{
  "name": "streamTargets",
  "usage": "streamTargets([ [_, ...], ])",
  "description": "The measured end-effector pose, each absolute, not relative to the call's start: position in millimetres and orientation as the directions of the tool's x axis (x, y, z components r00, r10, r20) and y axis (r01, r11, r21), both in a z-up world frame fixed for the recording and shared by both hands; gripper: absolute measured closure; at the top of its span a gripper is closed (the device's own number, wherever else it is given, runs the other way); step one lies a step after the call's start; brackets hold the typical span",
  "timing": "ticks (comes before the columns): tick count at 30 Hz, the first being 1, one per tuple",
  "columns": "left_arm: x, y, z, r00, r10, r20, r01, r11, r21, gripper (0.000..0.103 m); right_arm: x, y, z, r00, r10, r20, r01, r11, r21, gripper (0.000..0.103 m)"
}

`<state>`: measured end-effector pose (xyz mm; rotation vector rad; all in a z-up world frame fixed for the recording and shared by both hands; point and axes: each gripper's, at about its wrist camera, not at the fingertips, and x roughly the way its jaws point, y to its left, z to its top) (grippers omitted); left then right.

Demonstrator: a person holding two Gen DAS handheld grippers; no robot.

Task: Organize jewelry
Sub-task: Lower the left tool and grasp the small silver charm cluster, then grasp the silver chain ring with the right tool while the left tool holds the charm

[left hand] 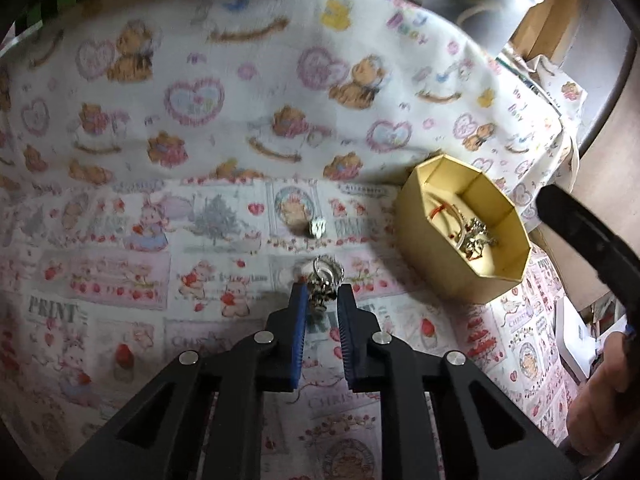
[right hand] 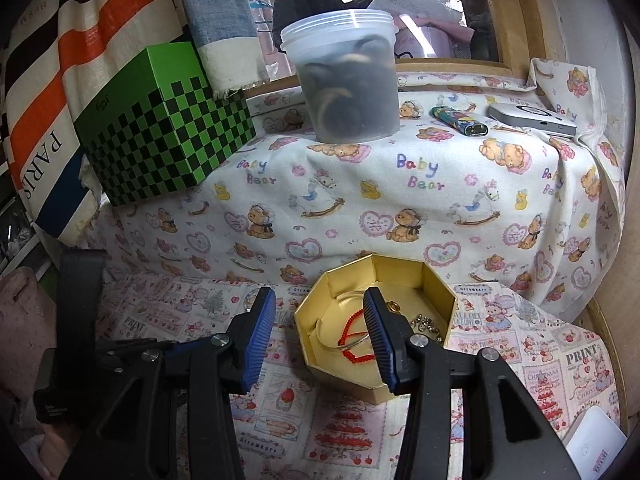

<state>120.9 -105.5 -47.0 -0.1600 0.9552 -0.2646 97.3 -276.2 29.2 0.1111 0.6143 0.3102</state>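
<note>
The left hand-held gripper (left hand: pixel 322 300) tilts steeply down toward the printed cloth on the tabletop (left hand: pixel 120 280). Its two blue-padded fingers (left hand: pixel 298 312) stand close together around a small silver jewelry piece with rings (left hand: pixel 325 280). The piece lies on the cloth between the fingertips; the blur does not let me tell whether the pads already press on it, as slim gaps seem to show on each side. A second small silver piece (left hand: pixel 318 227) rests on the cloth just beyond it, apart from the fingers.

To the right of the left hand-held gripper sits the gold octagonal box (left hand: pixel 440 264), open-topped, holding a red beaded string (right hand: pixel 352 336), a thin bangle (right hand: pixel 344 346) and a tangle of silver jewelry (left hand: pixel 478 236).

The right hand-held gripper (right hand: pixel 320 336) angles gently downward, hovering at the near rim of the box, jaws about half apart and holding nothing; its left finger is over the cloth and its right finger is in front of the box. A hand (left hand: pixel 596 396) shows at the right edge of the left wrist view.

Behind, on a raised ledge draped in bear-print cloth (right hand: pixel 360 200), stand a green checkered box (right hand: pixel 168 128), a clear plastic tub (right hand: pixel 348 80), a lighter (right hand: pixel 460 120) and a flat grey device (right hand: pixel 532 118).
</note>
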Motion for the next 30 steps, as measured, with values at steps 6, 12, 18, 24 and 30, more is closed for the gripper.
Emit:
streamTargets([
  [6,115.7,-102.7,-43.1,0.59,-0.256,-0.766,0.134,0.966,-0.22,0.096,97.8,-275.2,27.6,0.767,0.322,-0.555,-0.258,0.947,0.193,0.055],
  [12,91.6,-91.2,-15.9,0.653,-0.251,-0.714,0.149,0.968,-0.203,0.095,97.7,-273.9,26.6,0.756,0.347,-0.554,-0.274,0.938,0.213,0.055],
  [18,81.2,-61.4,-5.4,0.668,-0.235,-0.706,0.101,0.969,-0.228,0.095,92.3,-262.9,26.8,0.719,0.42,-0.554,-0.343,0.908,0.243,0.055],
  [24,87.5,-24.7,-3.5,0.679,-0.241,-0.693,0.053,0.958,-0.281,0.095,96.0,-240.1,27.1,0.601,0.574,-0.557,-0.403,0.819,0.408,0.058],
  [30,93.6,0.3,-7.6,0.695,-0.205,-0.689,-0.01,0.956,-0.295,0.095,116.9,-177.7,11.8,0.57,0.386,-0.725,-0.369,0.909,0.194,0.067],
])
